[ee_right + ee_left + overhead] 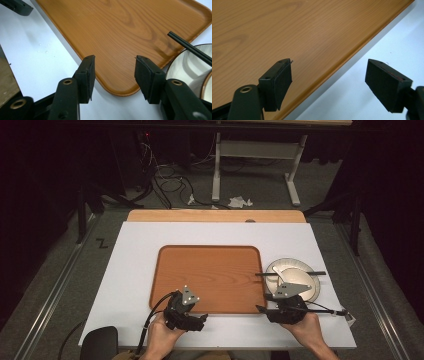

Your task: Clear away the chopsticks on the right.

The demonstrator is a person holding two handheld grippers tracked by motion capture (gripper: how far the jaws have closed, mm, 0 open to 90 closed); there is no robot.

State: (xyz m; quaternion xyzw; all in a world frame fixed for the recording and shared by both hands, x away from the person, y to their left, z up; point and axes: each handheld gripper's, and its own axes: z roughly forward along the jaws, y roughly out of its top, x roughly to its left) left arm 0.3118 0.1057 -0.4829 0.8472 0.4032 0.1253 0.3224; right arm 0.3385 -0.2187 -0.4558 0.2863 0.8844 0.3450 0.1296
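We are hovering both grippers, left gripper (199,316) and right gripper (265,303), jaws wide, empty, at rectangular brown wooden tray (210,270) near edge; tray at twelve o'clock, long axis three-to-nine.

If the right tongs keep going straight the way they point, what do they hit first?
Most likely the near corner of the wooden tray: the right tongs, open, straddle its rim. Depth is unclear, though.

Tray (125,32): wood-grain finish, orange-brown, smooth with a low satin sheen, rim rounded; table top (135,270): white, matt, smooth, with a bare wooden strip (215,216) at the far edge. Plate (312,292) and bowl (295,279): glazed ceramic by appearance, glossy off-white; chopsticks (192,48): black, smooth; left gripper (328,85) and right gripper (113,77): matt black plastic bodies, dull rubbery pads (283,83), brass-coloured eyelets.
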